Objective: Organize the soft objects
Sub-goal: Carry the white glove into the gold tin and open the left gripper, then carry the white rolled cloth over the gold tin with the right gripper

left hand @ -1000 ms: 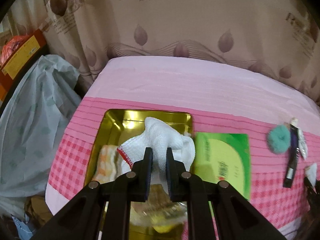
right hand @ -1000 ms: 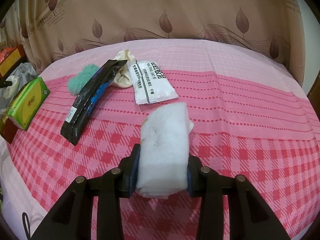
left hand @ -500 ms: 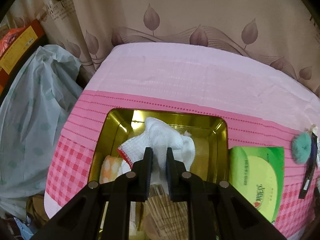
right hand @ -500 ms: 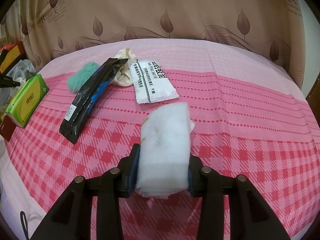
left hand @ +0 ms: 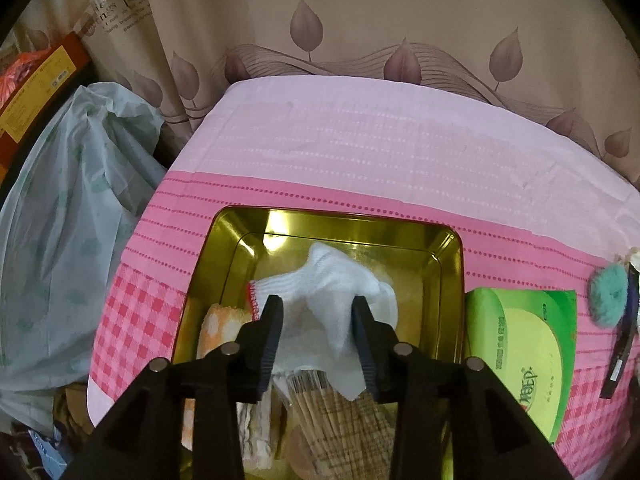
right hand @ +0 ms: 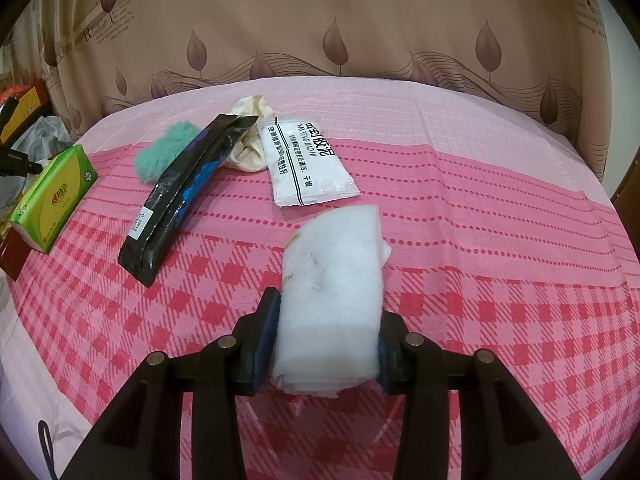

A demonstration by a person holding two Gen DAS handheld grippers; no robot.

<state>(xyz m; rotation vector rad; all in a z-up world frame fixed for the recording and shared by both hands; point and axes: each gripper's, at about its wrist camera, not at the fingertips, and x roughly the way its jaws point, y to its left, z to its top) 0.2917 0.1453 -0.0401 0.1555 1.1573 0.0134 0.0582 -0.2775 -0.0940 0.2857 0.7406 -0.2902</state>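
Note:
In the left wrist view a white knit glove with a red cuff lies slack in the gold tin. My left gripper straddles it, jaws opening and pads off the fabric. An orange checked cloth and a woven beige piece also lie in the tin. In the right wrist view my right gripper is shut on a folded white fluffy pad, held just above the pink checked tablecloth.
A green tissue pack sits right of the tin. Beyond it lie a teal fluffy puff, a long black packet, a cream cloth and a white sachet. A pale plastic bag hangs off the table's left edge.
The left gripper came forward and down over the tin, then its jaws parted and the white glove slumped into the tin. The right gripper and its pad have not moved.

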